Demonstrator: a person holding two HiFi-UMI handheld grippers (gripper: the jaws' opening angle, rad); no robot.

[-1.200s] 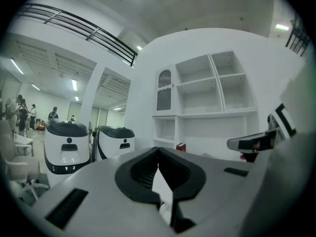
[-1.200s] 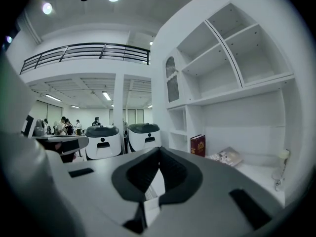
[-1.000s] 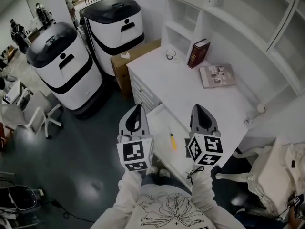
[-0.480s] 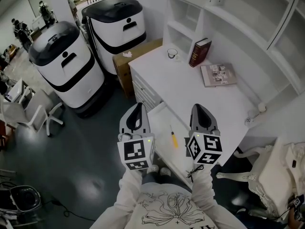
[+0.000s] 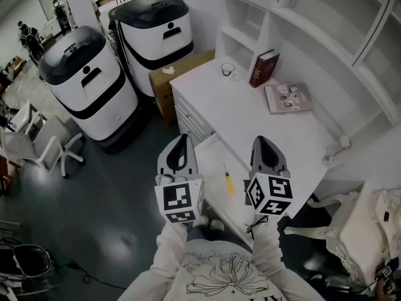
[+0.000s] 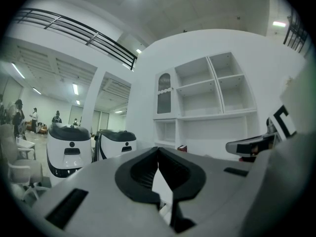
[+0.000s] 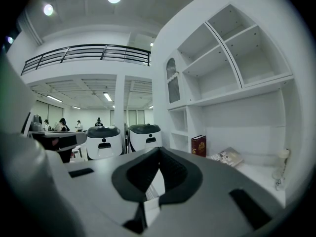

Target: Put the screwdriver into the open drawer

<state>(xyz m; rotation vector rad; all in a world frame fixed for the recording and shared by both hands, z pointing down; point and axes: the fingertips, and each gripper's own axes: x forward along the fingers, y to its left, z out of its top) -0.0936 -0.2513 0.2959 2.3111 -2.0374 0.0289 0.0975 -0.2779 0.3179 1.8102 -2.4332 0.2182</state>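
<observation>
A yellow-handled screwdriver lies inside the open white drawer that is pulled out from the desk. My left gripper hovers over the drawer's left edge, shut and empty. To the screwdriver's right, above the desk's front edge, my right gripper is shut with nothing in it. In the left gripper view the jaws meet at the tips, and in the right gripper view the jaws do the same. The screwdriver lies between the two grippers, below them, touching neither.
A dark red book stands at the desk's back beside a small glass; a flat book lies to the right. A cardboard box and two large white-and-black machines stand left of the desk. White shelves rise behind.
</observation>
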